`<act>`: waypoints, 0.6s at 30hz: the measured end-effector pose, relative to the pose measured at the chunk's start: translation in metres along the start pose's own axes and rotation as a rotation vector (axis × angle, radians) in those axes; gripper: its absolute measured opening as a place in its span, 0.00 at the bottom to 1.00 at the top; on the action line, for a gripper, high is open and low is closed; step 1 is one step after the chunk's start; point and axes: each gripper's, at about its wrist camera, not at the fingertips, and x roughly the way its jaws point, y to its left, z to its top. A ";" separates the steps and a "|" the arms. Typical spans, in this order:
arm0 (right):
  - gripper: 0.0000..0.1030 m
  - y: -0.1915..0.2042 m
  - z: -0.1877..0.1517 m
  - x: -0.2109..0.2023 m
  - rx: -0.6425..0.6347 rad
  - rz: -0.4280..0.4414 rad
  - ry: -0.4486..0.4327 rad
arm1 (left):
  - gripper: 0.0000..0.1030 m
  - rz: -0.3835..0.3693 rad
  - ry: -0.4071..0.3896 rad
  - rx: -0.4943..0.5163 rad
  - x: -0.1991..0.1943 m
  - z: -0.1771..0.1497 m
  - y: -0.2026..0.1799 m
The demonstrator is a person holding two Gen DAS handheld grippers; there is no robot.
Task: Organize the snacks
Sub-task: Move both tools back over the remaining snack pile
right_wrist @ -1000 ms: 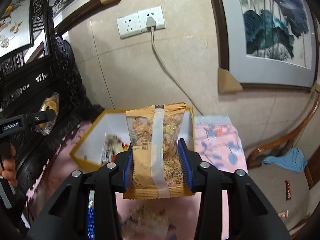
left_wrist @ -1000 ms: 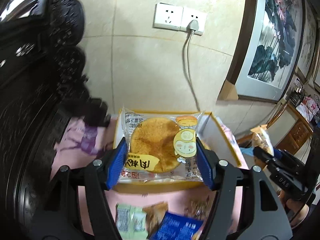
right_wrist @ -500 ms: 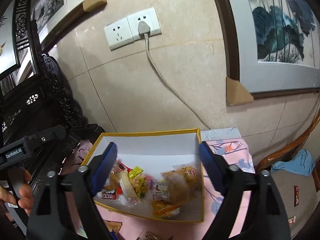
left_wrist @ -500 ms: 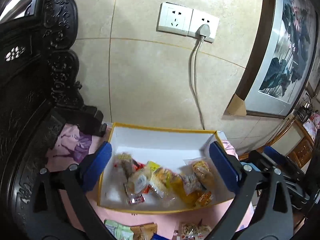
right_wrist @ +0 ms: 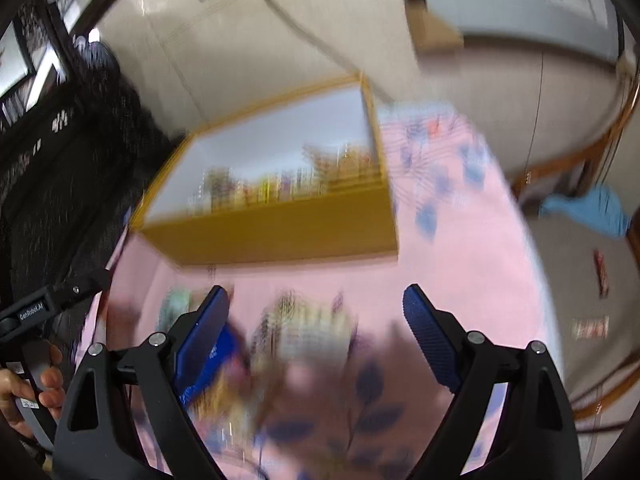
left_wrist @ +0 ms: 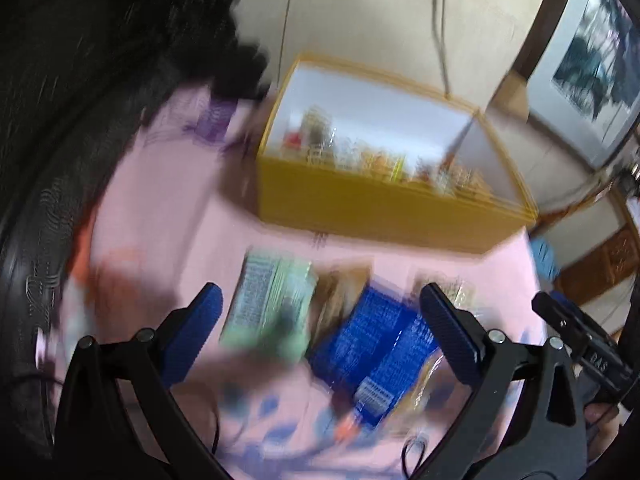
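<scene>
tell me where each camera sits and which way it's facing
Left wrist: rides on the left claw, angled down over the pink tablecloth at the green packet and blue packet; its own open blue pads frame the view, with the right claw's tool at the right edge.
Right wrist: rides on the right claw, angled down at blurred snacks on the cloth; its open pads show, plus a hand holding the left tool.
Shared: the yellow box of snacks by the tiled wall.

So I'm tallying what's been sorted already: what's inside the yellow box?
The yellow box holds a jumble of wrapped snacks along its near side, above them its bare white inner wall. Blur hides which snacks, and the near wall covers the bottom.
</scene>
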 end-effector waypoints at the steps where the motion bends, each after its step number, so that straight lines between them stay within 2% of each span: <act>1: 0.78 0.002 -0.010 0.005 -0.001 0.005 0.034 | 0.98 0.016 0.026 0.004 0.001 -0.014 0.006; 4: 0.67 0.010 -0.039 0.029 -0.012 -0.003 0.152 | 0.98 0.036 0.080 0.001 0.000 -0.042 0.018; 7: 0.57 0.020 -0.054 0.053 -0.030 -0.002 0.249 | 0.98 0.028 0.090 -0.009 -0.004 -0.052 0.022; 13: 0.57 0.043 -0.051 0.072 -0.041 0.011 0.255 | 0.98 0.012 0.040 0.001 -0.016 -0.044 0.020; 18: 0.57 0.057 -0.045 0.090 -0.017 -0.005 0.272 | 0.98 0.009 0.042 -0.010 -0.018 -0.045 0.023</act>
